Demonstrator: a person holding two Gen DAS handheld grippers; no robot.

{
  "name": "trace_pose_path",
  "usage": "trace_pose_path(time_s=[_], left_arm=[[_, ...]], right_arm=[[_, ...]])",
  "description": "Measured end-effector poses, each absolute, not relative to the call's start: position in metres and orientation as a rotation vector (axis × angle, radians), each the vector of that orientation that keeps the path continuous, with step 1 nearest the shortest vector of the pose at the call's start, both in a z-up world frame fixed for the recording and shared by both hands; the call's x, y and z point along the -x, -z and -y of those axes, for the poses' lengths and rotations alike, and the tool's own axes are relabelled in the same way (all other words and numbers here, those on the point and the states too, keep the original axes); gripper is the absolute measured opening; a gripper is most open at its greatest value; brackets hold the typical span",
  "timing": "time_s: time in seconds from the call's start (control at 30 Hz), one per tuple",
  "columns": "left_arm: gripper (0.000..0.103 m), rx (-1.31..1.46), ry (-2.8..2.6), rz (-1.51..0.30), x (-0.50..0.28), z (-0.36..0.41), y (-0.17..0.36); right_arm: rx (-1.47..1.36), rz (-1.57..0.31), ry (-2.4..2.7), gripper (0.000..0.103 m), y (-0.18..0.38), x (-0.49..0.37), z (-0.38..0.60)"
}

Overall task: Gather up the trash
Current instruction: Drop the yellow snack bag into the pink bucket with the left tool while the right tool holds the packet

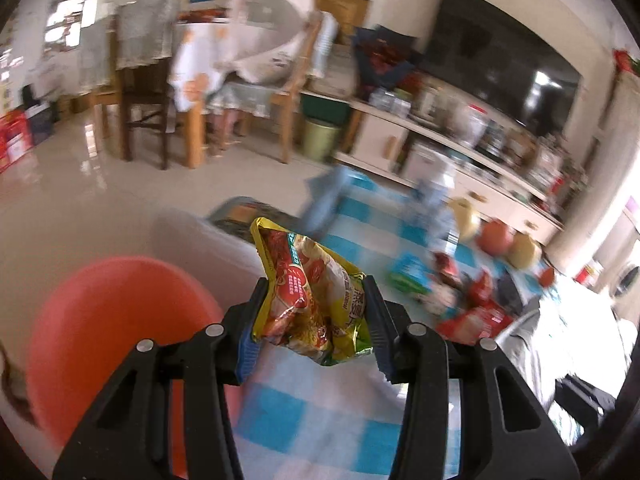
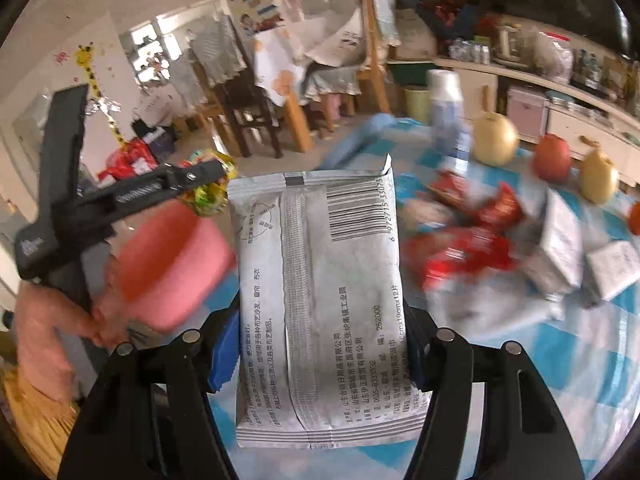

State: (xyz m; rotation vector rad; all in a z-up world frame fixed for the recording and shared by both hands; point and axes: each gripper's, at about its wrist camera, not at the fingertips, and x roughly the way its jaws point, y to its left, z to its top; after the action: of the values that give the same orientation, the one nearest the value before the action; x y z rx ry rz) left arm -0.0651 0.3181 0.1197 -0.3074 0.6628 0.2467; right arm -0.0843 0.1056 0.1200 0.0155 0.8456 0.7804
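A crumpled yellow and red snack wrapper is pinched between the fingers of my left gripper, above the edge of the checked table. An orange-pink bin stands below and to its left. In the right wrist view my right gripper is shut on a flat grey packet with a barcode, held upright. The left gripper shows there from the side, carrying the wrapper over the bin. A hand in a pink sleeve holds it.
The blue and white checked tablecloth carries red wrappers, grey tissue packs, a bottle, two pears and an apple. Wooden chairs and a TV cabinet stand behind.
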Motion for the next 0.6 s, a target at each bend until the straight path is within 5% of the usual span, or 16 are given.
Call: trace_pose_path(time_s=[0.5, 0.6], left_arm=[[0.05, 0.566, -0.61, -0.634, 0.125, -0.455, -0.114], [0.065, 0.596, -0.653, -0.642, 0.128, -0.466, -0.11]], right_arm=[[-0.087, -0.895, -0.96, 0.07, -0.135, 0.088, -0.271], [-0.098, -0.925, -0.957, 0.08, -0.126, 0.084, -0.289]])
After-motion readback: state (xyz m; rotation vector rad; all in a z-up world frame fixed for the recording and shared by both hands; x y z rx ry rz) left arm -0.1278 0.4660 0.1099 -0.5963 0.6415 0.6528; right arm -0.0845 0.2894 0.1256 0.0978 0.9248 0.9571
